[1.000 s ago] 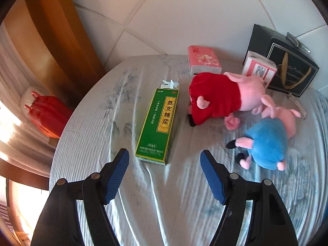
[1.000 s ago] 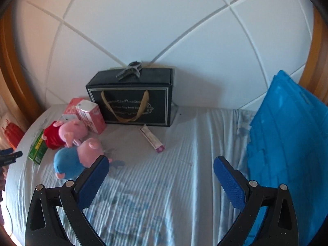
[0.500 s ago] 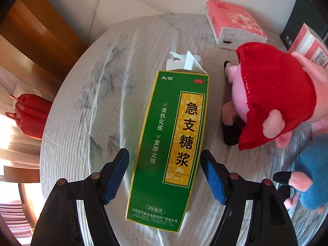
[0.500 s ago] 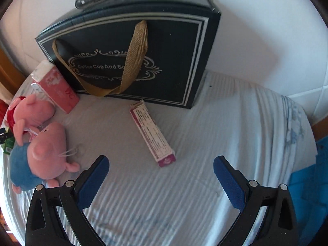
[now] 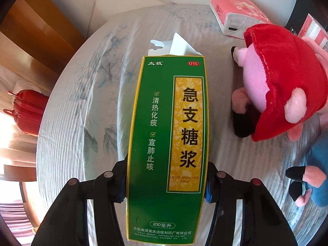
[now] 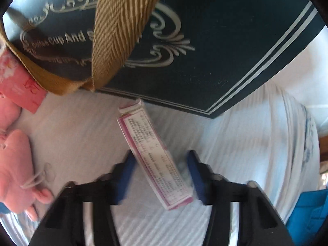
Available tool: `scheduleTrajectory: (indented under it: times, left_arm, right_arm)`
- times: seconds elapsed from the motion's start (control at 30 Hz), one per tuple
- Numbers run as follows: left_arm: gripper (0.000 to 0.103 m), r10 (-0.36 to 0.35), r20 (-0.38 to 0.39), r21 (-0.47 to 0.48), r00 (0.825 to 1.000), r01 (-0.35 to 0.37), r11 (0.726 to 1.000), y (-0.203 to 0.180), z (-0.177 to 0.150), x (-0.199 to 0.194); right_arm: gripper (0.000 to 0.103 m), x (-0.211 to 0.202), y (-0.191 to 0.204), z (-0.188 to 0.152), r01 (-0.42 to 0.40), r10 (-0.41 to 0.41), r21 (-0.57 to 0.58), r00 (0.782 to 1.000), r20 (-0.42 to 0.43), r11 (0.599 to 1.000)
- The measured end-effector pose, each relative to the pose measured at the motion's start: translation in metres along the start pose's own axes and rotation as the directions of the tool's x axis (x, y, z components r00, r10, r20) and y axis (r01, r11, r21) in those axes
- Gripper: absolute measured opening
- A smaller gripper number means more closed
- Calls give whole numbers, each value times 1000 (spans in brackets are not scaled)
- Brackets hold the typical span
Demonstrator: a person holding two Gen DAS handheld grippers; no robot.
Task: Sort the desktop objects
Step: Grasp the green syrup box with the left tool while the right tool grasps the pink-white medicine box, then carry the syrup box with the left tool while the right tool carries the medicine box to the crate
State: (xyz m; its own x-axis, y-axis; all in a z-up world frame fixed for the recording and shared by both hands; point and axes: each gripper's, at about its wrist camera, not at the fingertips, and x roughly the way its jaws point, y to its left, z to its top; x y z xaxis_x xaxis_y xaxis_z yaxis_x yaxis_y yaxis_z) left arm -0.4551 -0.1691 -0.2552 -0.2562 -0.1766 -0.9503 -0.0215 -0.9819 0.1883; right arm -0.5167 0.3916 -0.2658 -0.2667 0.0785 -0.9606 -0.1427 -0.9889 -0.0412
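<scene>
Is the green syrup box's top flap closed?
No: in the left wrist view the green syrup box lies flat with its white flap sticking open at the far end.

Green syrup box [image 5: 167, 143] with a yellow panel and black characters; the plush at its 3 o'clock [image 5: 283, 82] is pink in a red dress. Cloth [image 5: 82, 123] pale grey-white, ribbed, faint blue-grey leaf print. Dark navy gift bag [image 6: 225, 41] with white scrollwork, double white border and tan woven handle; at its 6 o'clock, a white slim box [image 6: 155, 155] edged magenta.
</scene>
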Motion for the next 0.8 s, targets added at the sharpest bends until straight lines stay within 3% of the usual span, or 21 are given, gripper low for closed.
scheduleTrajectory:
  times: [0.1,0.3,0.6,0.8]
  left_arm:
    - [53,8,38,-19,999,-8,1000,5,-11,-21]
    - [53,13,149,-45,989,-6,999,5,-62,-87]
    - [53,5,281,-11,960,-2,1000,-25,-188,-175]
    - [53,-84,334,7,939,87,996,-55,-245,-221]
  right_arm:
    - [27,-14,4,-9,14,-14,-1,1000,28,1000]
    - [27,-75,18,-64,-48,48,-1,993,106,999]
    - [27,-184,51,-191,-58,52,21,973,223,998]
    - [27,-265,70,-280,-110,90,43,943,322,993]
